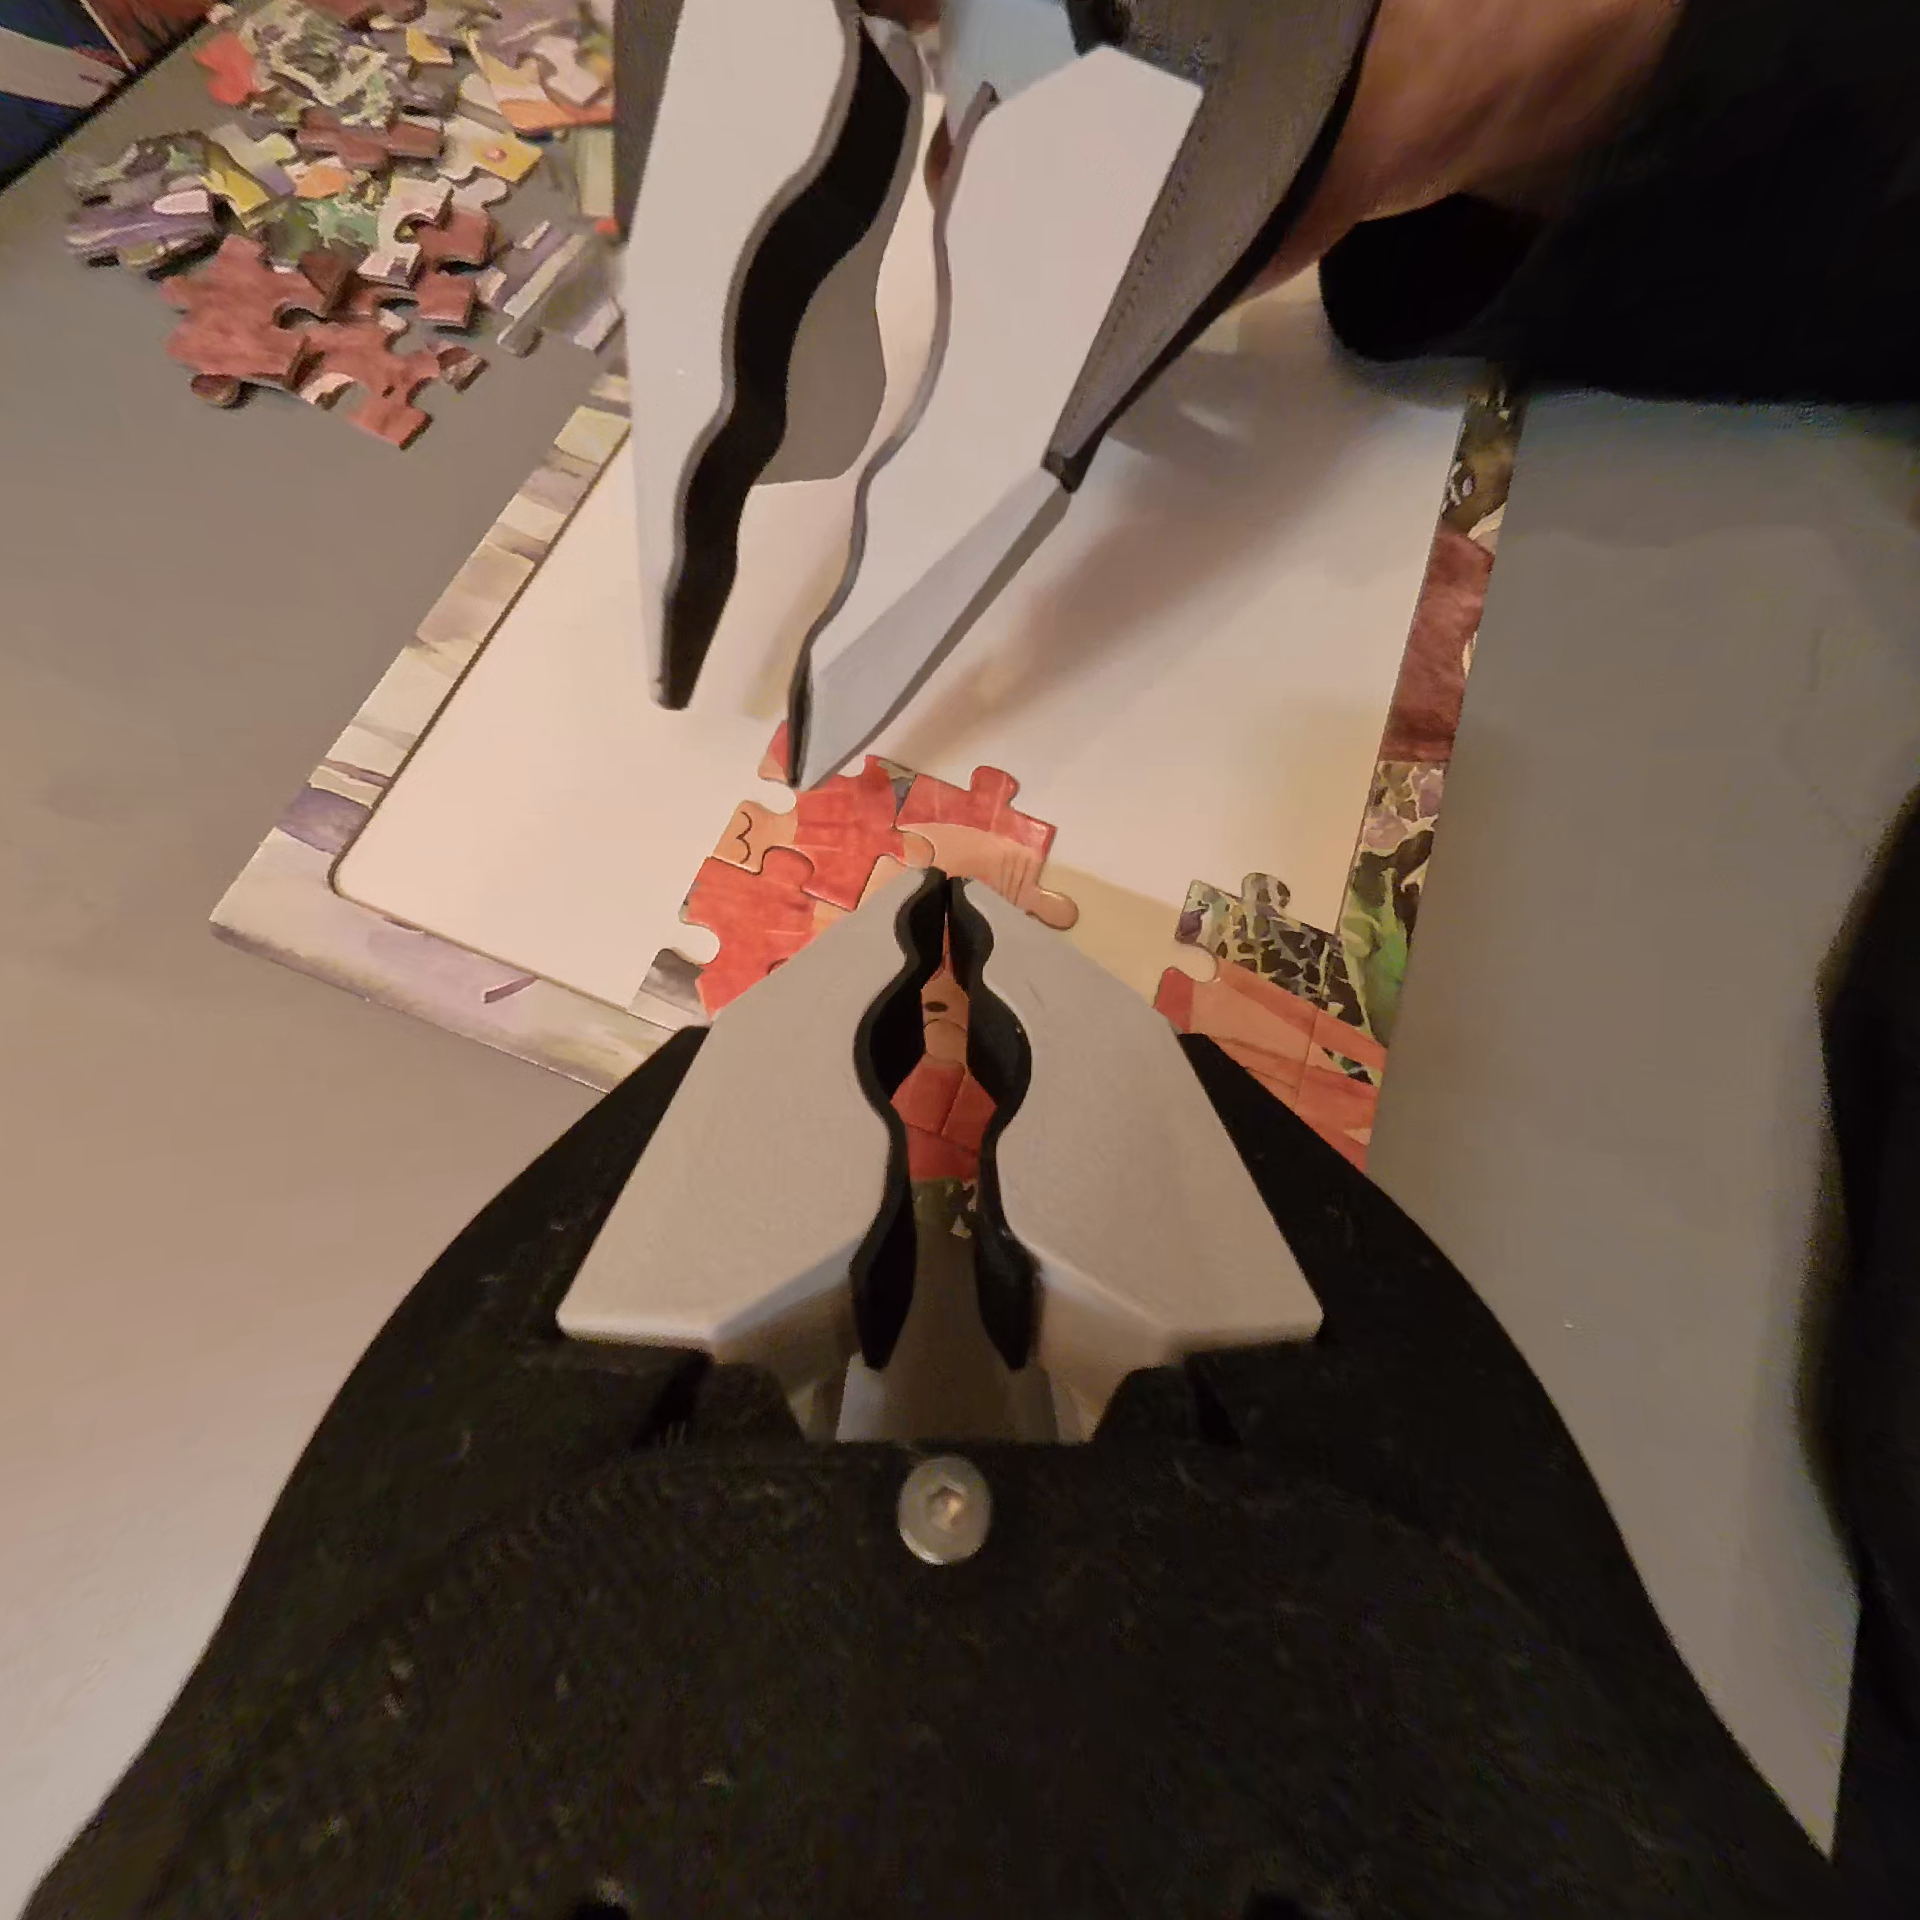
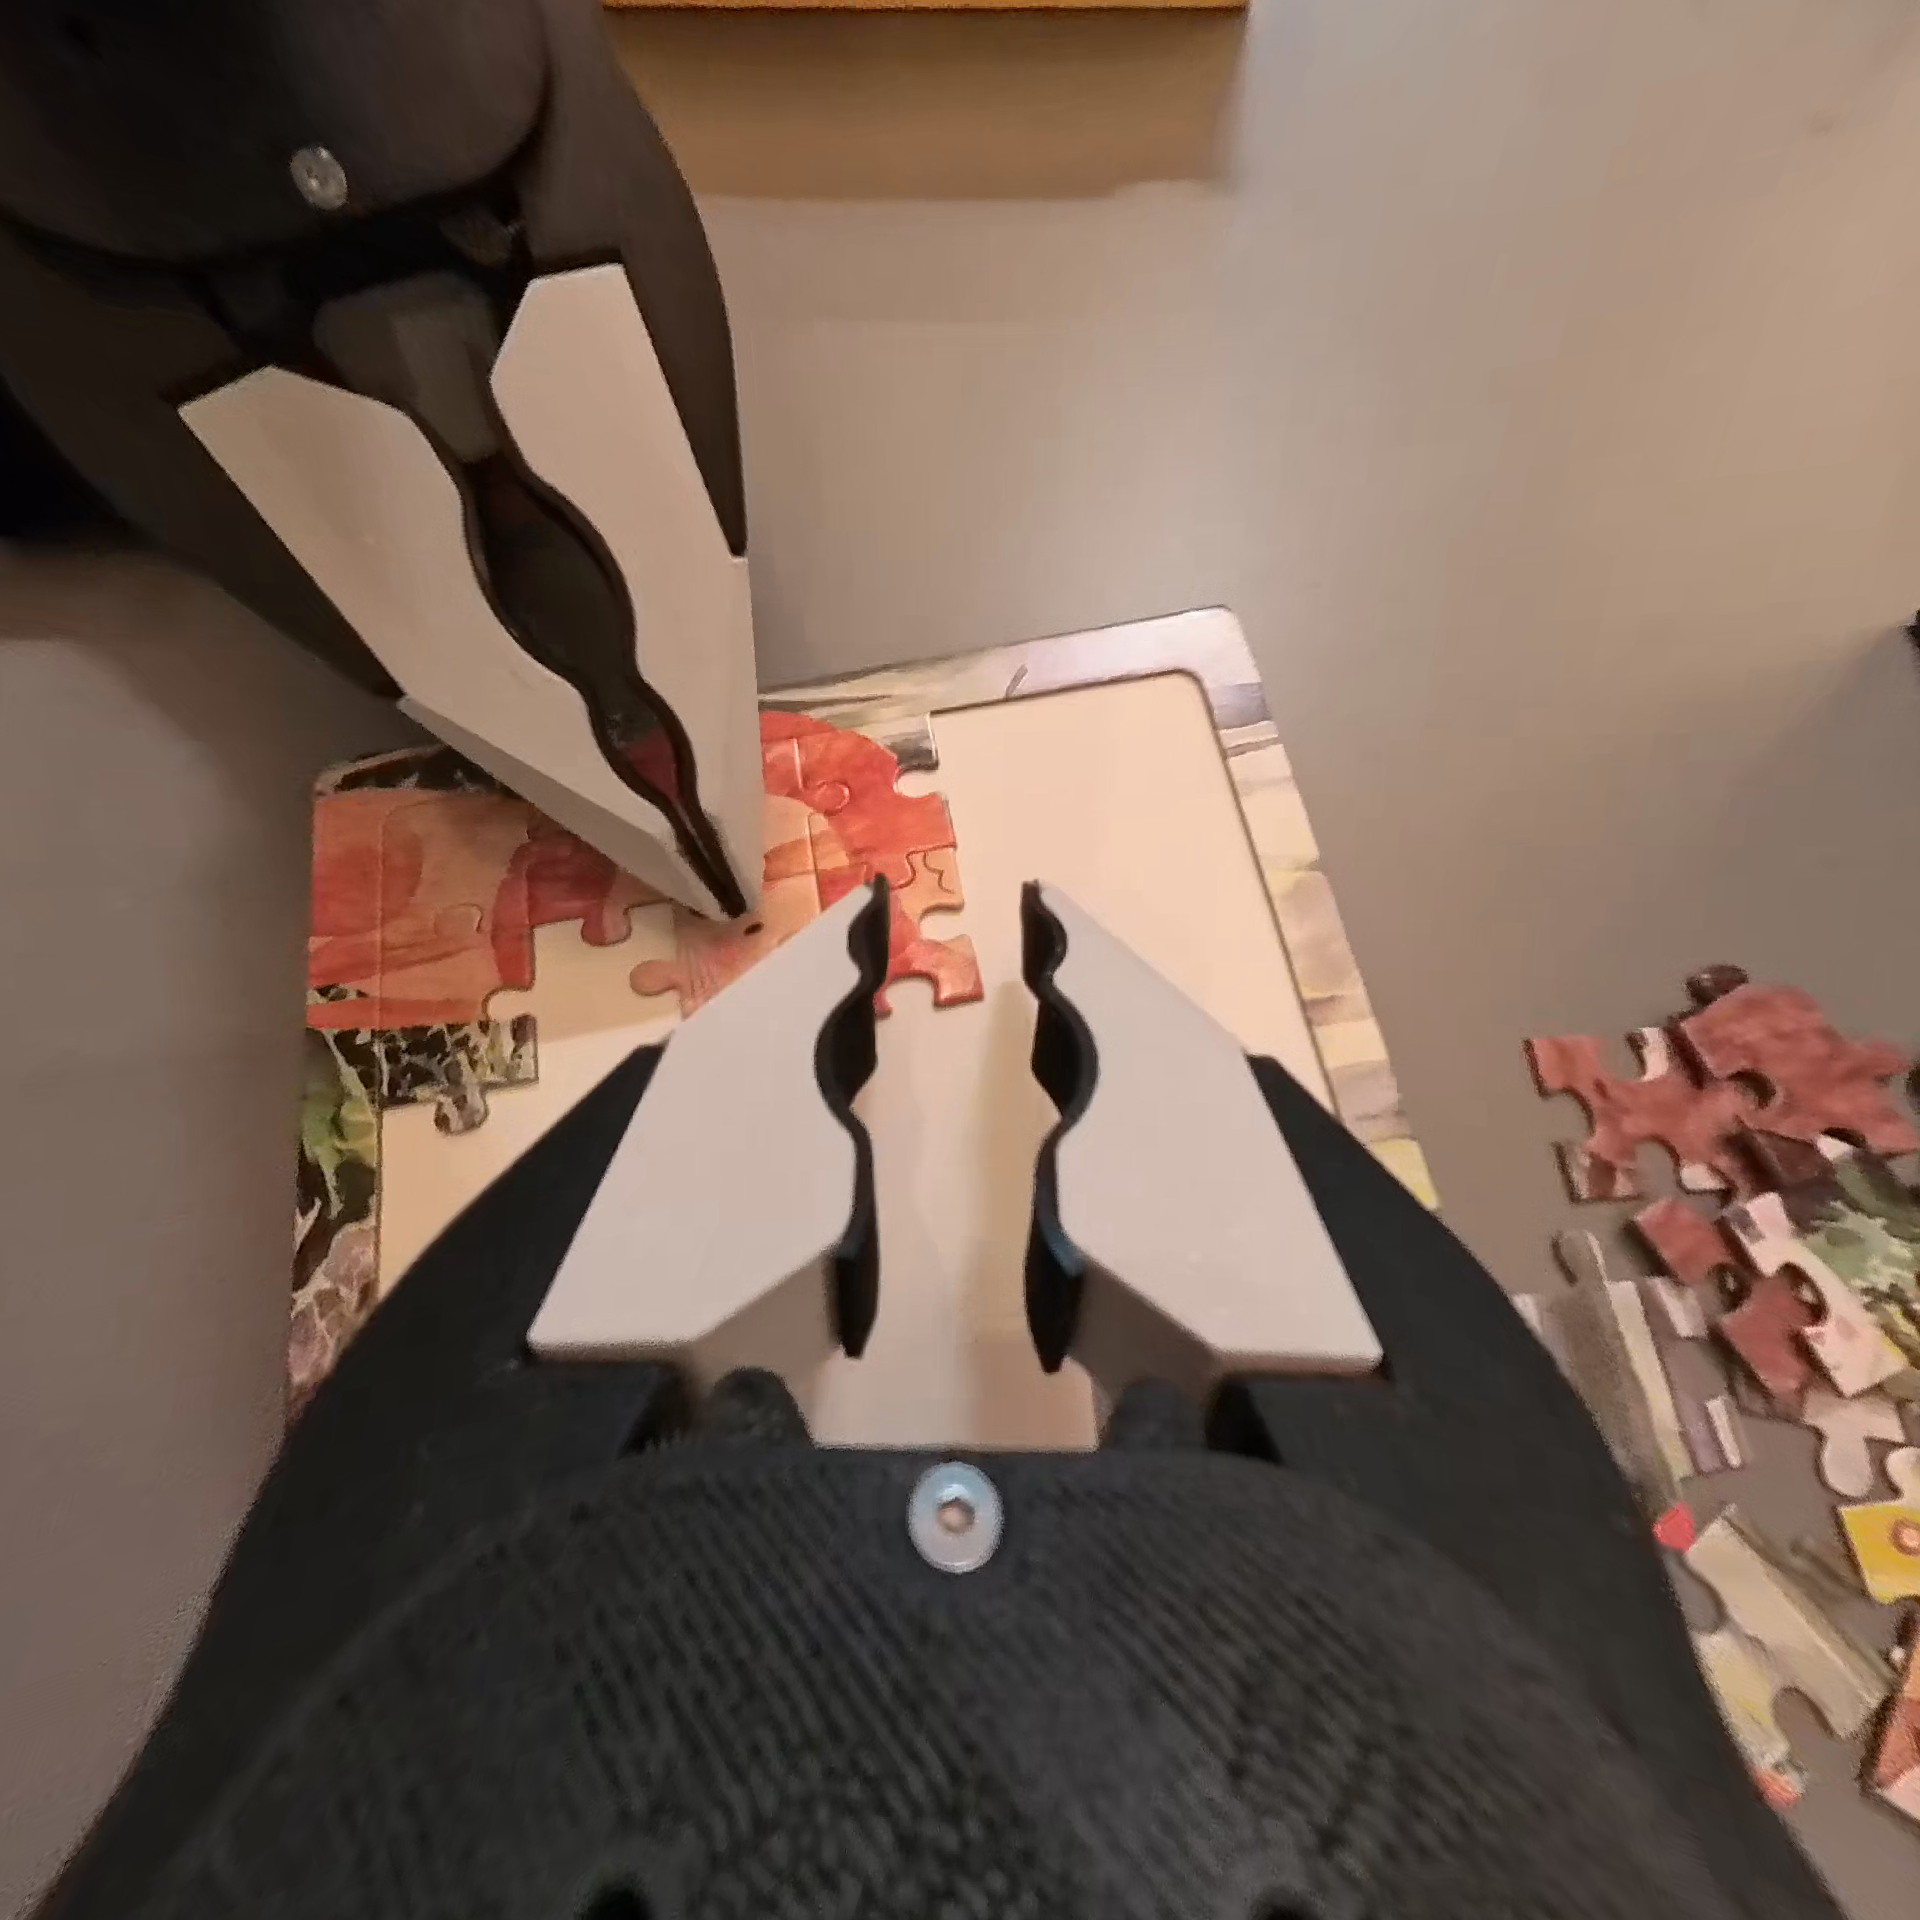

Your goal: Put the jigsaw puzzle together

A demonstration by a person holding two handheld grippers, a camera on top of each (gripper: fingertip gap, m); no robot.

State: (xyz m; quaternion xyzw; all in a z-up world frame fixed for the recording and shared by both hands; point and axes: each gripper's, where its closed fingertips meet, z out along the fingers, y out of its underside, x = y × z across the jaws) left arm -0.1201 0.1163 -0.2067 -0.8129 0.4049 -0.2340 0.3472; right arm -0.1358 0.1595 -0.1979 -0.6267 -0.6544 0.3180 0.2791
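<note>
Closest in the left wrist view: left gripper (image 1: 940,883), fingers pressed together, nothing pinched between them. Points forward and down, tips right at the red puzzle pieces (image 1: 810,862) already joined in the puzzle tray (image 1: 520,831). In the right wrist view, comes in from the upper left at a slant, with its tips down on a pale pink piece (image 2: 717,961) beside the red ones. Looks like touching.

A bit farther along the tray: right gripper (image 1: 738,738), fingers spread apart, holding nothing. Hangs over the white bare part of the tray, pointing down. One fingertip sits at the far edge of the red pieces, the other above bare white. Held from behind by a hand (image 1: 1455,125) in a dark sleeve (image 1: 1662,208), coming in from the top right of the left wrist view.

Near the corner of the tray, past the left gripper: dark green pieces (image 1: 1278,935), also in place.

Under it all: grey table (image 1: 208,1143), with the tray lying flat on it.

Farthest off, well apart from the tray: heap of loose pieces (image 1: 312,239), brown, purple, green and yellow, some on top of others.
</note>
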